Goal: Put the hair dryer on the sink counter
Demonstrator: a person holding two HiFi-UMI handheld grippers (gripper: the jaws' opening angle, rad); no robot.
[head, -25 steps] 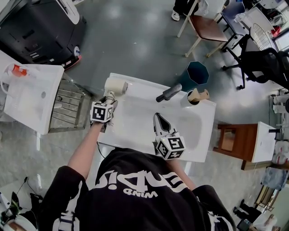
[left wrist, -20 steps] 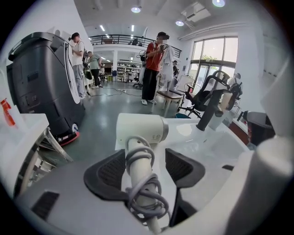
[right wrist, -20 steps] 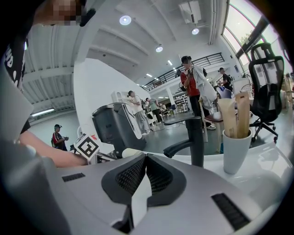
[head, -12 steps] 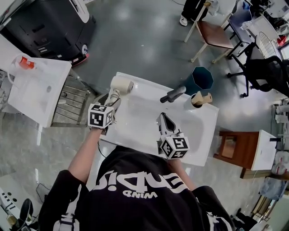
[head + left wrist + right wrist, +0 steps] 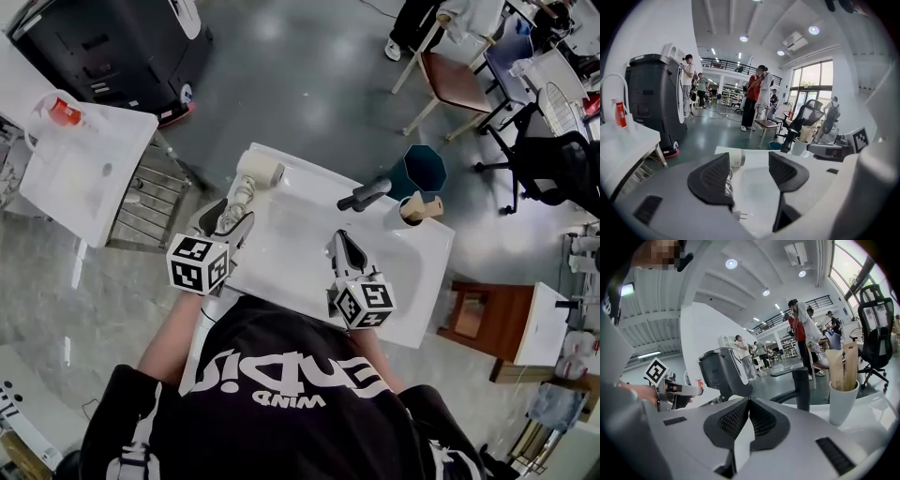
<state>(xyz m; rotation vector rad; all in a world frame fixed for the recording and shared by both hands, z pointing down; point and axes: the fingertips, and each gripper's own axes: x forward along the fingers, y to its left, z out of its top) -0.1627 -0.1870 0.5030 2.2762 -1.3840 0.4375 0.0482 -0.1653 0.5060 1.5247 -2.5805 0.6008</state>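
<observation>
In the head view the left gripper (image 5: 228,218) has drawn back toward the person. A second ago its tips were up at the hair dryer (image 5: 256,174); now they sit apart from it, just short of the coiled cord (image 5: 232,208). The dryer has stayed put, lying on the sink counter (image 5: 314,184) at the corner left of the basin (image 5: 292,242) and on its far side. I read this as the release made and the placing done, with only the withdrawal left. The right gripper (image 5: 339,246) hangs over the basin's near right part, short of the faucet (image 5: 364,194), much where it was.

In the left gripper view the left gripper (image 5: 750,165) has its jaws spread wide with nothing between them. Beyond the gap lies the basin (image 5: 752,192). The hair dryer (image 5: 737,158) shows past the left jaw at the basin's far left, and its cord (image 5: 727,186) and plug (image 5: 739,215) trail back along that jaw.

In the right gripper view the right gripper (image 5: 748,402) has its jaws pressed together, pad to pad, and carries nothing. The faucet (image 5: 802,386) stands behind them, and a cup (image 5: 843,405) of sticks stands to its right.
</observation>
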